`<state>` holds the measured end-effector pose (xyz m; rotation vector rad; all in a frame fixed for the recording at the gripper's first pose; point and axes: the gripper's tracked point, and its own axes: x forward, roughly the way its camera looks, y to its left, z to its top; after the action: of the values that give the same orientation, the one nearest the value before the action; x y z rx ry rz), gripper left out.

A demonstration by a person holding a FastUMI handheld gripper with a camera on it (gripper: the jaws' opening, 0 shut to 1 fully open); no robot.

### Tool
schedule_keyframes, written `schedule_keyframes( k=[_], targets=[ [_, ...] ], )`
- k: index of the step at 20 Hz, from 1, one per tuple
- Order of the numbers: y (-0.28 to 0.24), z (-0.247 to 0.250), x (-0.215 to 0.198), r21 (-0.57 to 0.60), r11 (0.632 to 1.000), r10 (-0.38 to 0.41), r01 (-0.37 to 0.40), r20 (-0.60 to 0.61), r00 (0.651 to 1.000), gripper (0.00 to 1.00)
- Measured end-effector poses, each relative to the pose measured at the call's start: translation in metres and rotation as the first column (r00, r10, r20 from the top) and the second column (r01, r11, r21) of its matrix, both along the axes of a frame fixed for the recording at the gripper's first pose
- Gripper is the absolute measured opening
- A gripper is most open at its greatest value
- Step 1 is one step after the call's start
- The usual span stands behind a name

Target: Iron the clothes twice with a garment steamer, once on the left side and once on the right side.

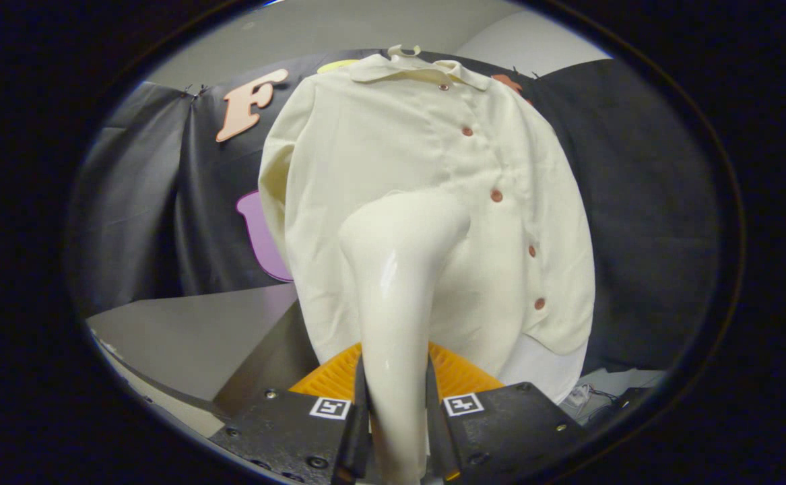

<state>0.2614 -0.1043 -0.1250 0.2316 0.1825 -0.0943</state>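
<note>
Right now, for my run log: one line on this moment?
gripper: shut on glossy cream steamer | steamer head: at hanging cream buttoned shirt, left of its buttons | contact: unclear

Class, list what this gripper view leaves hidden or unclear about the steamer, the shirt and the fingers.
- Steamer face: turned towards the shirt, so contact and steam cannot be told.
- Shirt's lower middle: behind the steamer.
- Gripper fingertips: cut off by the bottom edge.
- Hanger: its support is out of view.

Staged booth, black cloth wall, grey table, possibly a lab
</note>
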Motion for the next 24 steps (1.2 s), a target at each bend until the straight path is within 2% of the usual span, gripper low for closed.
schedule_keyframes(
  k=[4, 8, 14, 20, 24],
  targets=[
    [0.004, -0.037, -0.009, 0.01, 1.0, 0.009, -0.009, -0.039, 0.999, 0.36],
    [0.013, -0.095, -0.027, 0.005, 0.999, 0.045, -0.044, -0.125, 0.991, 0.36],
    [0.017, -0.176, -0.056, 0.037, 0.999, 0.036, -0.028, -0.255, 0.966, 0.37],
    [0.027, -0.204, -0.067, 0.074, 0.997, 0.034, -0.015, -0.262, 0.964, 0.36],
    [0.032, -0.198, -0.077, 0.067, 0.998, 0.02, -0.005, -0.225, 0.974, 0.36]
  ],
)
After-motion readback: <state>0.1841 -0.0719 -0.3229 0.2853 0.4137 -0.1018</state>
